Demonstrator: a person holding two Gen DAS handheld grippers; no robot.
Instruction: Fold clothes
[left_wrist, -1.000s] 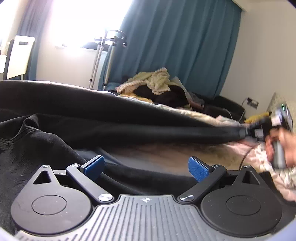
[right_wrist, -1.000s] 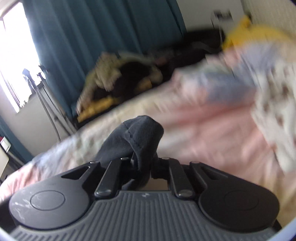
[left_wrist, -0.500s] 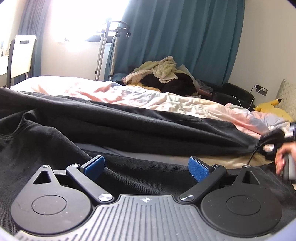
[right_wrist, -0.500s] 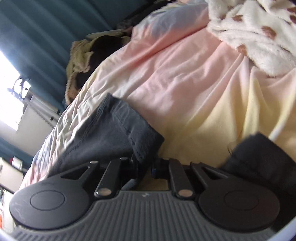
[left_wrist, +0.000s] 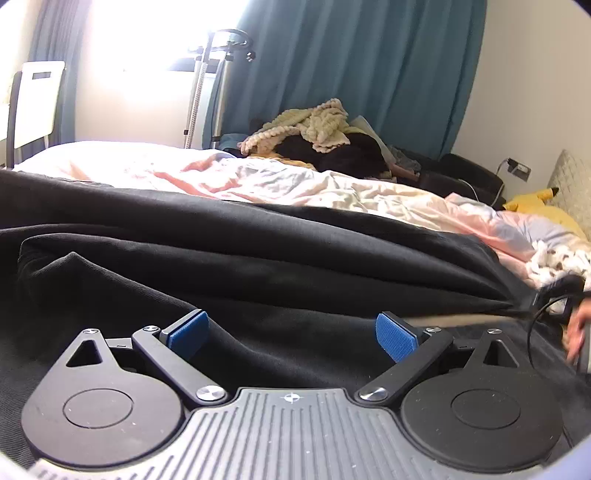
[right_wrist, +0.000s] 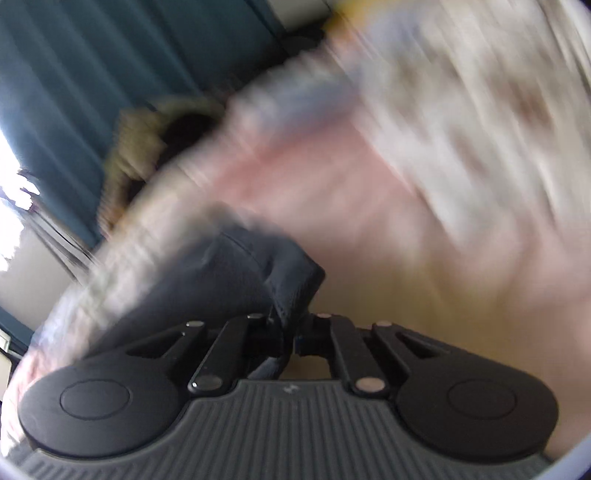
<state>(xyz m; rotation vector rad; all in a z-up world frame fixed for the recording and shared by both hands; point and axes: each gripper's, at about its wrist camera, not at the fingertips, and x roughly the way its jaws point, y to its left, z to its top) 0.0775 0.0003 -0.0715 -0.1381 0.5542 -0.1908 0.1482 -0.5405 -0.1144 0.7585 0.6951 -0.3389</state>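
A large black garment (left_wrist: 258, 251) lies spread across the bed in the left wrist view, with long folds running to the right. My left gripper (left_wrist: 291, 332) is open just above the cloth, its blue pads (left_wrist: 186, 328) wide apart and empty. My right gripper (right_wrist: 291, 328) is shut on the dark cuff end of the garment (right_wrist: 291, 280); that view is blurred by motion. In the left wrist view the right gripper and the hand holding it (left_wrist: 576, 325) show at the far right edge, at the stretched end of the garment.
The bed has a pink and cream sheet (left_wrist: 332, 192). A pile of clothes with a cream knit (left_wrist: 317, 129) lies at the back before teal curtains. A spotted fluffy blanket (left_wrist: 554, 258) and a yellow plush (left_wrist: 535, 199) lie at the right. A chair (left_wrist: 33, 103) stands at the left.
The far fold of the black garment has dropped lower, uncovering more of the sheet. My right gripper has moved with the cuff still held; it now sits lower at the right edge.
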